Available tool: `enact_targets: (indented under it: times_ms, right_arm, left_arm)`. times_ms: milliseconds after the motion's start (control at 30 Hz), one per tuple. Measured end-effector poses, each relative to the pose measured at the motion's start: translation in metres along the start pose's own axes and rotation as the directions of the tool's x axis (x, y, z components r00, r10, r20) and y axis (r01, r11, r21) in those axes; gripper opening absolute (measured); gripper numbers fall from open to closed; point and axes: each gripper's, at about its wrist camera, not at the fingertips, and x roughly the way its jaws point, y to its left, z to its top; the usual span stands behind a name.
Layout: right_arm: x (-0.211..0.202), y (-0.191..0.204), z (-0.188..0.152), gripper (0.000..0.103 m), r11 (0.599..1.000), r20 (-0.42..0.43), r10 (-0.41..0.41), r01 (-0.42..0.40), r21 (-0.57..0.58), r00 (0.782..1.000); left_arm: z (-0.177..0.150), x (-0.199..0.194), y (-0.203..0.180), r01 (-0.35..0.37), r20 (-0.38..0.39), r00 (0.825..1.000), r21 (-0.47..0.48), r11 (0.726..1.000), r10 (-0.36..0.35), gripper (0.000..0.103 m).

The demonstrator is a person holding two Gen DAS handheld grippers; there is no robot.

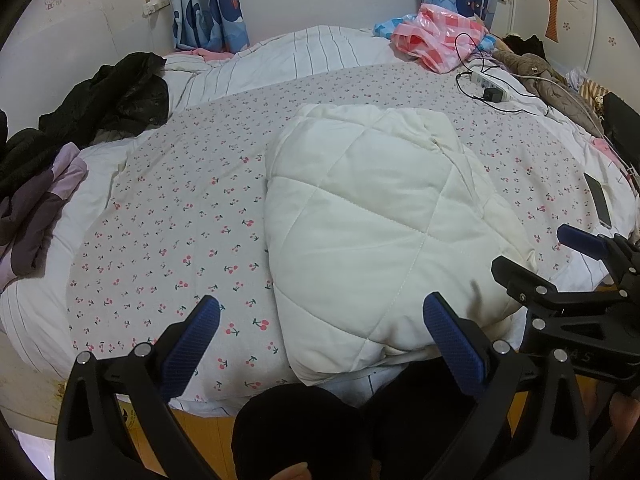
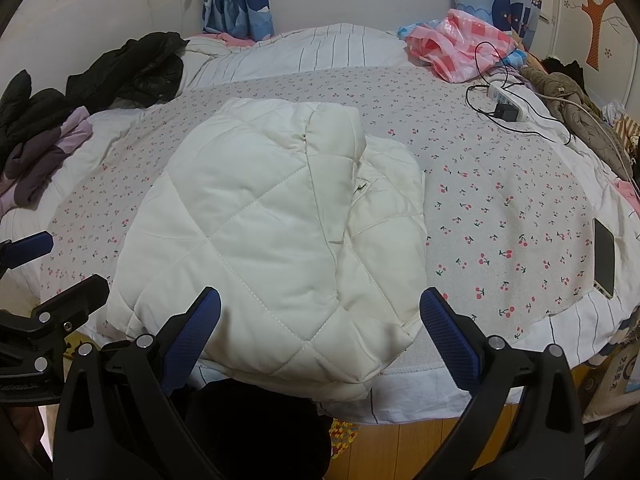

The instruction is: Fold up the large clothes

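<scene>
A white quilted jacket [image 1: 360,232] lies folded into a thick bundle on the cherry-print sheet [image 1: 168,216] at the near edge of the bed; it also shows in the right wrist view [image 2: 264,232]. My left gripper [image 1: 320,340] is open and empty, held just before the bundle's near left edge. My right gripper [image 2: 320,332] is open and empty, just before the bundle's near edge. The right gripper also shows at the right of the left wrist view [image 1: 552,264]. The left gripper shows at the left of the right wrist view [image 2: 60,268].
A black coat [image 1: 120,96] and purple clothes [image 1: 36,208] lie at the bed's left. A pink checked bag [image 1: 436,36], a power strip with cables [image 1: 492,88] and a brown garment [image 1: 556,88] lie at the far right. A phone [image 2: 603,256] lies near the right edge.
</scene>
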Motion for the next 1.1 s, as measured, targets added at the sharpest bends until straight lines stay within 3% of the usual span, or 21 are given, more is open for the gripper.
enact_targets:
  times_ms: [1100]
  right_arm:
    - [0.0,-0.0013,0.001,0.096,1.0,0.0,0.0,0.0,-0.003,1.0]
  left_arm:
    - [-0.0031,0.0008,-0.0045,0.001,-0.001,1.0,0.004,1.0,-0.001,0.097]
